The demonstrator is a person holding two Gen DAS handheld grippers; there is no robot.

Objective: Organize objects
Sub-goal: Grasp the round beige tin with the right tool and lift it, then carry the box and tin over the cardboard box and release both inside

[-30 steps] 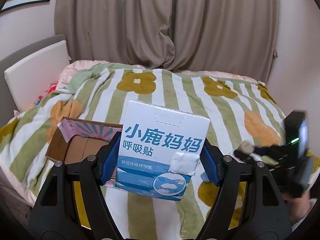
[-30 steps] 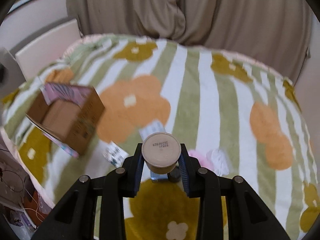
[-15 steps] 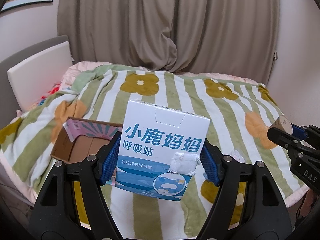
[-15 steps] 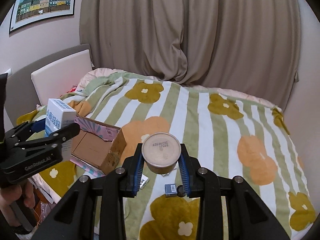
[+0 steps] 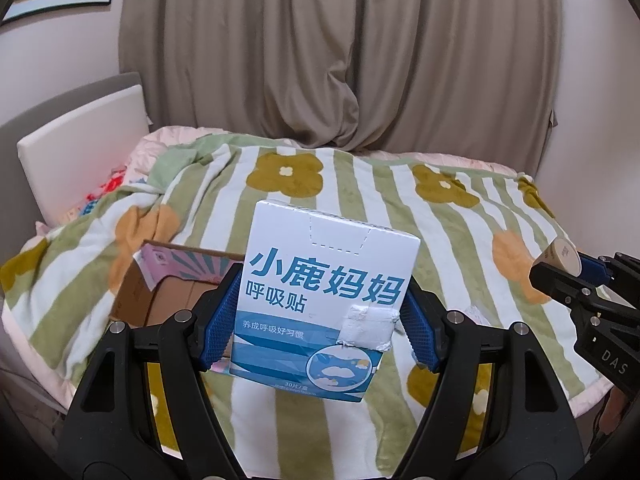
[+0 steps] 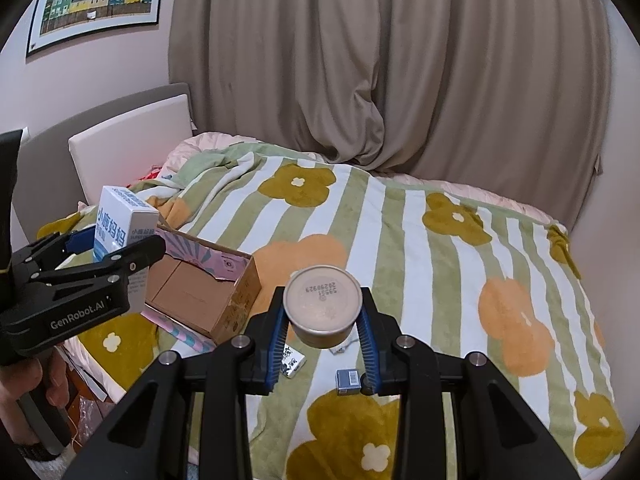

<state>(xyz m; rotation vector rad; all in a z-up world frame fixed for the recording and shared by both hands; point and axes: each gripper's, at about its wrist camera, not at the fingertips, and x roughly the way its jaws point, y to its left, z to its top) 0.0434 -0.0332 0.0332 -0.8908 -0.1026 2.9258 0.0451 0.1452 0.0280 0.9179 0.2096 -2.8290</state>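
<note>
My left tongs (image 5: 320,320) clamp the white-blue carton (image 5: 326,296) upright, long axis vertical, printed face toward the camera. My right tongs (image 6: 323,332) grip the round tin (image 6: 322,305), base toward the camera, above the bed (image 6: 400,248).

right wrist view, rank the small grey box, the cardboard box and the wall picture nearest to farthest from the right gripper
1. Small grey box: on the blanket just below the right gripper, beside its right jaw.
2. Cardboard box: open, on the bed to the left.
3. Wall picture: high on the far wall, upper left.
</note>
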